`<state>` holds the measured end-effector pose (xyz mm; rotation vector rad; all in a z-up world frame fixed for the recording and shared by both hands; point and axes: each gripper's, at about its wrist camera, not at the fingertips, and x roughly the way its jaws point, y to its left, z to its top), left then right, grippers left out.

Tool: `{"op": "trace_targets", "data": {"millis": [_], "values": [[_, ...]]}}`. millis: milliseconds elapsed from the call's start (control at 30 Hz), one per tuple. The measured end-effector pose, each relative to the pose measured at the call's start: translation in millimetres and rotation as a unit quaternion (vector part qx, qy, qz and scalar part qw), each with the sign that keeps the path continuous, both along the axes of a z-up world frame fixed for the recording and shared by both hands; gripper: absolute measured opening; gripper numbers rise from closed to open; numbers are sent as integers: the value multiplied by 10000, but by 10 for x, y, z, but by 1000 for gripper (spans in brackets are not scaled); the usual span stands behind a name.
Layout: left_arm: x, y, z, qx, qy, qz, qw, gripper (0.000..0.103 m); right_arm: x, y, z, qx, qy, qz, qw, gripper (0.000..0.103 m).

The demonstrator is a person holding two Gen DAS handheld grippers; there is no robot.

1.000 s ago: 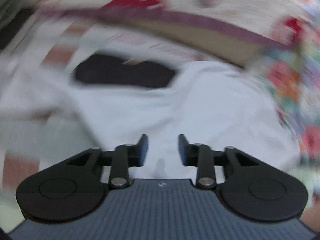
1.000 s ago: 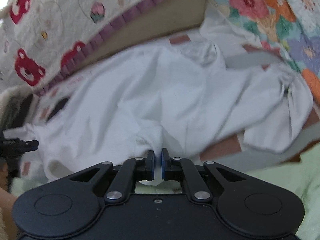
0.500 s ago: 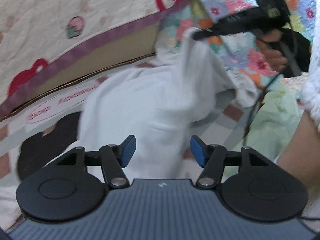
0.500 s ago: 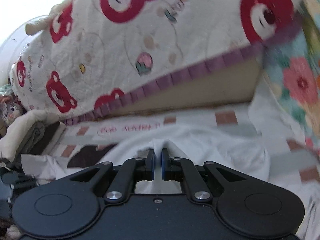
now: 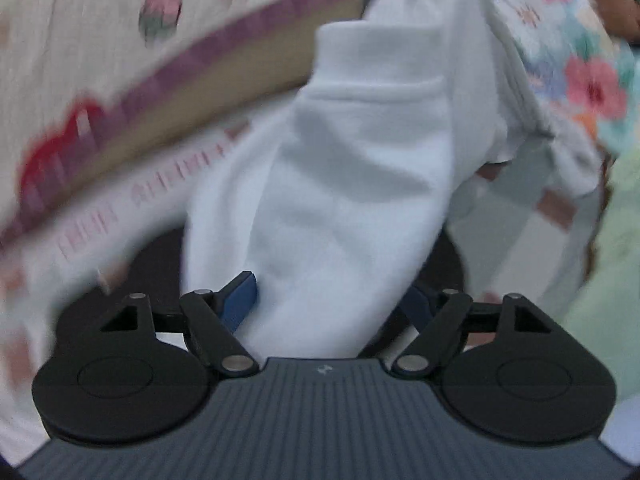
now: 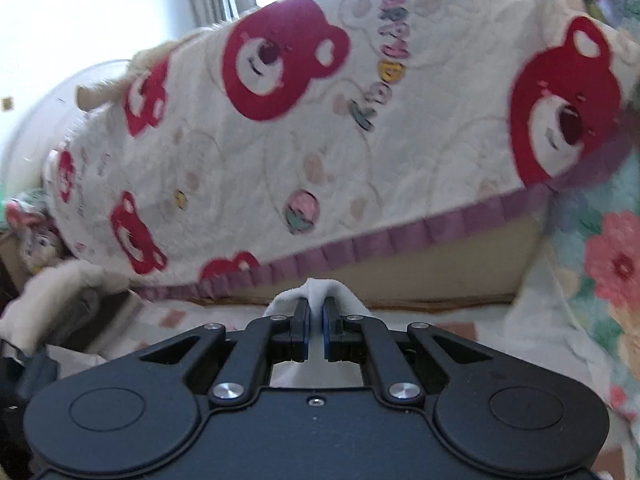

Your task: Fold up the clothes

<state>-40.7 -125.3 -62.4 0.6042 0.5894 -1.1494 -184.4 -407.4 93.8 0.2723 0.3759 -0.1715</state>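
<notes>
While your right gripper (image 6: 316,322) kept its jaws pinched on a fold of the white cotton garment (image 5: 360,184), it carried that cloth up off the patchwork bed sheet (image 5: 520,216), so the garment now hung in the air before the bear-print quilt (image 6: 320,120). Your left gripper (image 5: 332,300), having swung across to it, had cloth between its jaws, which were closing but not yet gripping. I judge a second hold came next.

- The white garment (image 5: 352,184) covers most of the left gripper's right pad; whether the pads press the cloth is unclear.
- The dark shape (image 5: 612,4) at the top-right corner is cut off.
- The bear-print quilt (image 5: 100,32) is blurred.
</notes>
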Motion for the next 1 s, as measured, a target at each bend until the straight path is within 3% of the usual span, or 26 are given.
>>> {"op": "trace_targets", "data": {"millis": [33,67,100,200,300,367,433,467,500,633,733,833,967,1000], "values": [[-1,-32,10,1,-170,25,9999,39,49,-19,18,-30,-64,56,10000,7],[33,-82,22,91,-240,113,9996,4,113,-36,17,-62,-93,103,9999,7],[98,-131,52,184,-400,394,9983,2,181,-64,3,-52,-113,138,9998,7],[327,-249,186,353,-825,1174,9890,2,406,-196,-103,109,18,396,9992,16],[601,-214,402,-23,-597,1408,9882,2,631,-270,-152,-60,203,1114,9936,16],[713,-232,431,0,-641,1498,9866,3,762,-284,-121,-410,639,1169,9902,20],[779,-253,426,6,-660,1545,9858,3,796,-322,-118,-628,975,1105,9871,32],[789,-283,417,-12,-637,1552,9858,3,782,-361,-151,-587,1162,1104,9853,45],[790,-268,391,-25,-620,1555,9859,3,754,-392,-205,-538,1358,1091,9832,50],[809,-277,284,45,-726,1584,9847,3,437,-430,-493,-429,1854,705,9792,50],[832,-270,185,125,-693,1606,9845,3,131,-433,-600,130,1753,282,9840,50],[886,-217,108,146,-435,1694,9845,3,0,-361,-703,-125,1870,-105,9822,51],[946,-125,-6,19,-40,1782,9840,5,114,-405,-1047,-439,2453,-210,9682,50],[940,-118,-55,-8,-12,1706,9853,12,139,-406,-1131,-631,2470,-200,9668,51]]}}
